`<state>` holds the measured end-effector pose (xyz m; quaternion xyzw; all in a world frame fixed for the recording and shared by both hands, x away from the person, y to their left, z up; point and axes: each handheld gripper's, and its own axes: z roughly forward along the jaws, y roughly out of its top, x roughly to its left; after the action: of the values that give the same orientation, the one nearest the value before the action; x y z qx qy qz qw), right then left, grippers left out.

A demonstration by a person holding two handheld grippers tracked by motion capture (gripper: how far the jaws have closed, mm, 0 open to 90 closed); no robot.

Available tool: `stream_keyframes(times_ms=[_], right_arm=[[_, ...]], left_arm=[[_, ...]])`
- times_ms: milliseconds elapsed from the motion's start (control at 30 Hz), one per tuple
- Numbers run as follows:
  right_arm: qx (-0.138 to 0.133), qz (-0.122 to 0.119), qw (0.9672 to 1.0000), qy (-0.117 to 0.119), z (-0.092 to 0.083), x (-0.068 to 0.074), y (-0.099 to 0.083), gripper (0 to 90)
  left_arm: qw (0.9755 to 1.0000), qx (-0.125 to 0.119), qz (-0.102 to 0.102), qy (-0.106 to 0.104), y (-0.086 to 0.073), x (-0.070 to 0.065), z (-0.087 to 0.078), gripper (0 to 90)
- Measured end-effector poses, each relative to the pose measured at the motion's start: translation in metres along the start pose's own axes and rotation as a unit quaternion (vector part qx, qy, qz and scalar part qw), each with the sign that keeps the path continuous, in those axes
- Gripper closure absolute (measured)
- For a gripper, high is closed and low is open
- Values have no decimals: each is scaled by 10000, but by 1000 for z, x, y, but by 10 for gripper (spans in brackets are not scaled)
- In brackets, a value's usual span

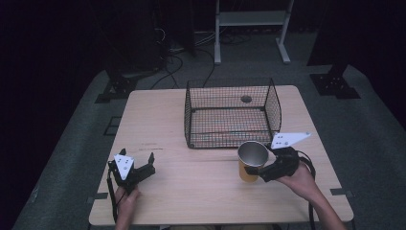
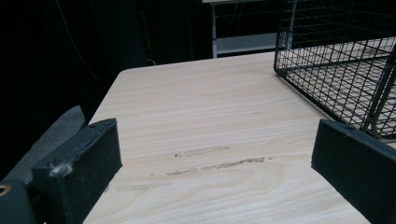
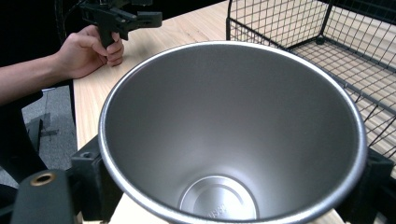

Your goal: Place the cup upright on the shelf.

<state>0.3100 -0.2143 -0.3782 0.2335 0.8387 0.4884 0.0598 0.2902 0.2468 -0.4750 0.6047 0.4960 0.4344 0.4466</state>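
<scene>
Jaws of the right gripper [image 1: 255,172] pinch the metal cup [image 1: 252,161] at lower right of centre, just below the wire basket [image 1: 231,113]. The left gripper [image 1: 143,165], lower left, holds its jaws spread over the bare desk [image 1: 163,120].

table front [image 1: 191,191] – bare, open | wire basket [image 1: 232,112] – blocks rear centre

A black wire basket [image 1: 232,114] stands empty on the far half of the pale wooden table [image 1: 158,120], with what looks like a white metal frame [image 1: 251,21] on the floor beyond.
</scene>
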Motion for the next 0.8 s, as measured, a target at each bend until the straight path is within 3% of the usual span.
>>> stream_keyframes(times_ms=[267,800], right_arm=[[57,-84,9999,60,-1,-5,18,134],[108,-151,9998,54,0,-12,36,134]], left_arm=[[10000,-1,-3,0,0,0,0,8],[10000,12,0,4,0,0,0,8]])
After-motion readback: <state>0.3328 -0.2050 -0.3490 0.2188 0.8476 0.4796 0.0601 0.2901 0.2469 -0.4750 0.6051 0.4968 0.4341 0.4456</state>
